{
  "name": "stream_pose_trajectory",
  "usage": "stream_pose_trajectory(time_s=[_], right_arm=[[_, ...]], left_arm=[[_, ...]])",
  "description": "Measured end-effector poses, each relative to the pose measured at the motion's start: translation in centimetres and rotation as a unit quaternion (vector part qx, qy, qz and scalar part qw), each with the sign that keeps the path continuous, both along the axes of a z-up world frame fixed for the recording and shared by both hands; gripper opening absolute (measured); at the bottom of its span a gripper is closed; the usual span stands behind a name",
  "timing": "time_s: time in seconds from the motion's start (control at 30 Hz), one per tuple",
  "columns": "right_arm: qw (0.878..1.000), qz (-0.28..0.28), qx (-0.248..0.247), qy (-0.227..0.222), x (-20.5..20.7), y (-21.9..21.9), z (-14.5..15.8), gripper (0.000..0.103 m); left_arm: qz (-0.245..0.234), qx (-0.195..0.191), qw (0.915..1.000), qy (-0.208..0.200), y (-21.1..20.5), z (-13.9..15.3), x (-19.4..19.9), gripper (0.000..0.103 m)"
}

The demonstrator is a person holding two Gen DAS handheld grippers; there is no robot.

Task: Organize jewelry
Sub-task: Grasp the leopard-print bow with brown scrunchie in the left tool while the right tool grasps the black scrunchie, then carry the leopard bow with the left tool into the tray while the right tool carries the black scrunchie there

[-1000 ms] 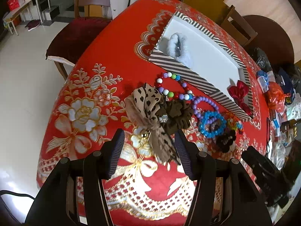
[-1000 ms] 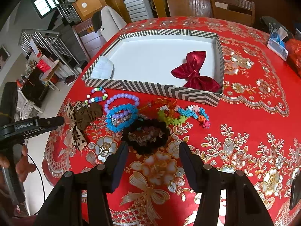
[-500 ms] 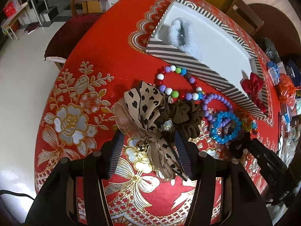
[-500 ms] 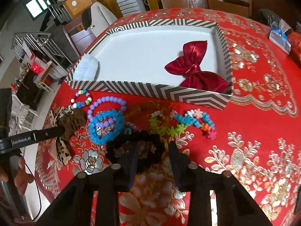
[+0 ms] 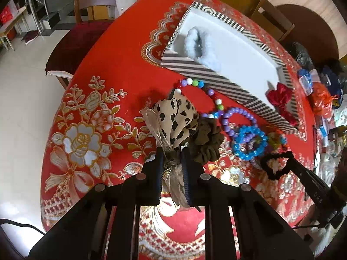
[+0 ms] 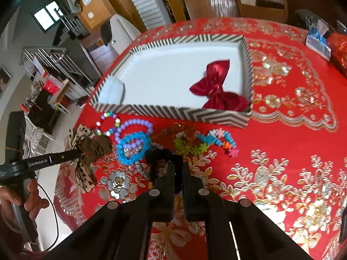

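Observation:
My left gripper (image 5: pixel 172 159) is shut on the knot of a leopard-print bow (image 5: pixel 173 117), seen also in the right wrist view (image 6: pixel 81 149). My right gripper (image 6: pixel 178 169) is shut on a black scrunchie (image 6: pixel 158 155), which shows lifted in the left wrist view (image 5: pixel 275 165). A striped box (image 6: pixel 173 112) holds a red bow (image 6: pixel 216 86) and a pale fluffy scrunchie (image 5: pixel 199 45). In front of the box lie a brown scrunchie (image 5: pixel 207 143), a multicoloured bead bracelet (image 5: pixel 201 91), a purple bracelet (image 5: pixel 238 119), a blue bracelet (image 5: pixel 249 143) and coloured clip chains (image 6: pixel 208 140).
The red floral tablecloth (image 6: pixel 282 151) covers a round table whose edge drops off at the left. Wooden chairs (image 6: pixel 216 2) stand behind it. Bags and clutter (image 5: pixel 321 95) sit at the far right of the table.
Both grippers moved forward and closed. The left one took hold of the leopard bow at its knot, the right one took hold of the black scrunchie.

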State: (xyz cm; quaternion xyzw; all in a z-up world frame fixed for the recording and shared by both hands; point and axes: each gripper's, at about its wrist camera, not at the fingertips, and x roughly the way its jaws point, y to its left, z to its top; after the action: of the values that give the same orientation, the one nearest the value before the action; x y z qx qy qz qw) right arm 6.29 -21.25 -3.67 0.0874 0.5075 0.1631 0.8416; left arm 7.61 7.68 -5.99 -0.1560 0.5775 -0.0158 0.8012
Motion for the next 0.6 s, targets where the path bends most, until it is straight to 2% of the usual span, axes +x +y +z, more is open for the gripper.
stream_pose_trajectory(time_s=[0.37,0.6], right_arm=[[0.999,0.006,0.018,-0.046,-0.5,-0.4,4.0,0.005],[0.998,0.011,0.018,-0.064,0.8,-0.1,5.5,0.005]], left_arm=[[0.002,-0.018,0.9990,-0.041,0.7,4.9,-2.3,0.014],[-0.005,-0.014,0.9971,-0.075,0.1,8.0,-1.6,0.014]])
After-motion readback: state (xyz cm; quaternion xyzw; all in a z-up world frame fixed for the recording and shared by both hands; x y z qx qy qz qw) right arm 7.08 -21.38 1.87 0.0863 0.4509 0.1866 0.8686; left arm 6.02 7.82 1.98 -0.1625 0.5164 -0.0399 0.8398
